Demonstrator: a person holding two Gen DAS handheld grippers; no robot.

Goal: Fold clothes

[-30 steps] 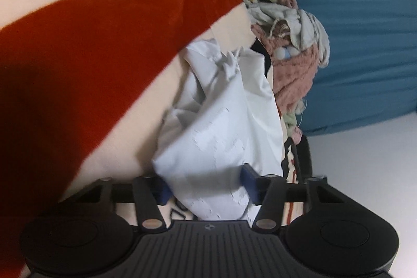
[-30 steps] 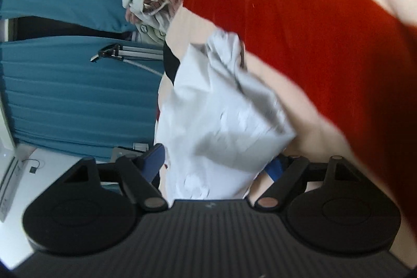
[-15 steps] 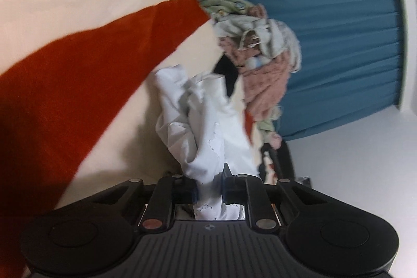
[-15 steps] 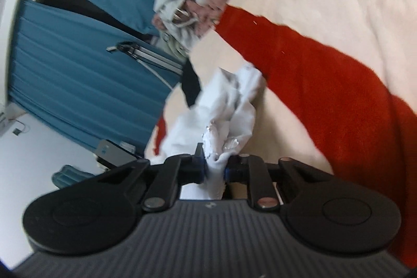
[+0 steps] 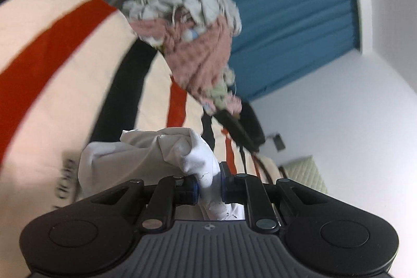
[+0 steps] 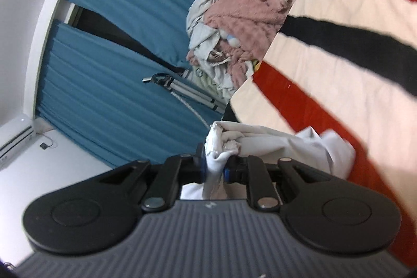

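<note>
A white garment (image 5: 146, 155) is bunched up and held off the striped blanket (image 5: 52, 48). My left gripper (image 5: 209, 180) is shut on one bunched edge of it, with cloth squeezed between the blue pads. In the right wrist view the same white garment (image 6: 286, 142) stretches to the right, and my right gripper (image 6: 215, 170) is shut on another bunched edge. The cloth between the two grips is crumpled, and its shape cannot be made out.
A pile of pink, grey and green clothes (image 5: 198, 43) lies at the far edge of the cream, red and black blanket (image 6: 338, 64). Blue curtains (image 6: 117, 69) hang behind it, with a metal stand (image 6: 187, 90) leaning there. A white wall (image 5: 338, 108) is beside them.
Both grippers went from open around the white garment to shut on it, then lifted and tilted upward, so more of the curtains, wall and clothes pile shows.
</note>
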